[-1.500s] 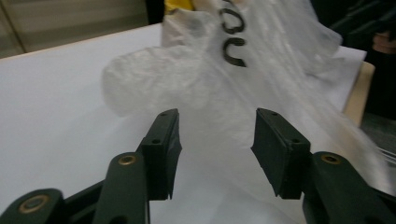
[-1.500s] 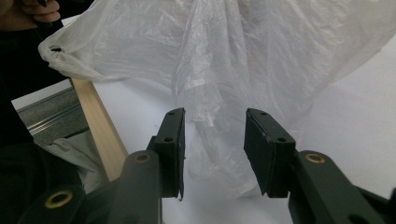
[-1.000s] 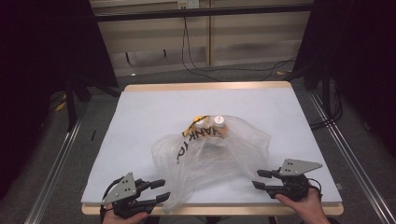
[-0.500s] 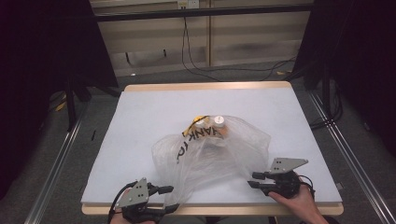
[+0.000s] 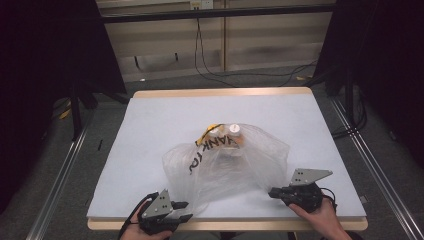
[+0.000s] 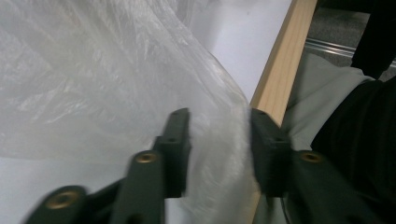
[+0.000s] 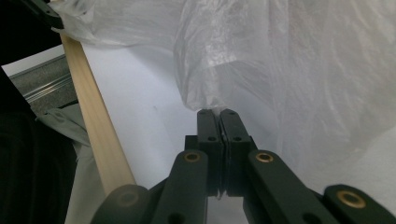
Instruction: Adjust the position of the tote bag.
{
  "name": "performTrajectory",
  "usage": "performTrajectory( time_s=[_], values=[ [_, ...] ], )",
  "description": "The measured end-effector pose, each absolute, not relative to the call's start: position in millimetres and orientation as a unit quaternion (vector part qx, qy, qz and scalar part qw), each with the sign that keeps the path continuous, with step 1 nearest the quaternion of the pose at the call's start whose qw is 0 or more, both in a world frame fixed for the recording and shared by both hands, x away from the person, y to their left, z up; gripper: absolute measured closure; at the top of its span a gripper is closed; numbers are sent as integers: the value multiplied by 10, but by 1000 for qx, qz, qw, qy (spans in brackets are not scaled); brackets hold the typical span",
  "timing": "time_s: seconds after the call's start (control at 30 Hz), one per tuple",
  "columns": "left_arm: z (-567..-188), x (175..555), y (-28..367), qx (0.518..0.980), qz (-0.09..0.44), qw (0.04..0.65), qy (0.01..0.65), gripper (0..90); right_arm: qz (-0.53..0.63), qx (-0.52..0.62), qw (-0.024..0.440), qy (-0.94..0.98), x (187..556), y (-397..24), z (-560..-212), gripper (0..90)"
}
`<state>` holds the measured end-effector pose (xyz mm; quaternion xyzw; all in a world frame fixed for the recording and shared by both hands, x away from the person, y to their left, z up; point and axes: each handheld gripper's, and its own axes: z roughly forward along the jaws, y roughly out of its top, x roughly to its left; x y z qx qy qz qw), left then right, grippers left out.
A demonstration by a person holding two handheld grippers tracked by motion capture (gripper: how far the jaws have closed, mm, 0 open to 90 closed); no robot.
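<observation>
While the right gripper (image 7: 218,114) has its jaws pressed together on a thin fold of the plastic bag (image 7: 299,70), the left gripper (image 6: 217,135) stands with its jaws apart, the bag's near edge lying in the gap between them and not pinched. From the high view, the left gripper (image 5: 181,211) sits at the near-left corner of the bag (image 5: 225,162) and the right gripper (image 5: 274,192) at its near-right corner — both close to the counter's wooden front edge (image 5: 225,224).

Outward from the two grippers the bag spreads across the near middle of the white counter top (image 5: 150,130). It is clear, crinkled and loosely puffed up, with folds catching the light. Black lettering runs along its upper left side; "ANK" and "YO" can be made out, the rest lost in the creases. Through the film at its far end show a white round cap (image 5: 233,129) and something yellow (image 5: 210,128) — what they belong to cannot be told.
</observation>
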<state>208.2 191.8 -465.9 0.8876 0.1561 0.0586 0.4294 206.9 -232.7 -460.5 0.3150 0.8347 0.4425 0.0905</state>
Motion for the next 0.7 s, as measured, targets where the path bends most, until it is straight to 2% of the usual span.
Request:
performTrajectory(
  time_s=[0.1, 0.17, 0.3, 0.7],
  values=[
    [-4635, 2115, 1963, 884, 52, 435, 163, 824, 448, 315, 92, 832, 2066, -2340, -4590, 886],
    [-4623, 2135, 1988, 880, 43, 444, 163, 875, 453, 313, 90, 830, 2066, -2347, -4580, 888],
    [-4606, 2132, 2016, 871, 24, 460, 170, 886, 458, 311, 88, 828, 2056, -2353, -4569, 889],
    [-4494, 2167, 2205, 839, 35, 509, 188, 895, 507, 297, 98, 803, 2031, -2405, -4409, 895]
  ],
)
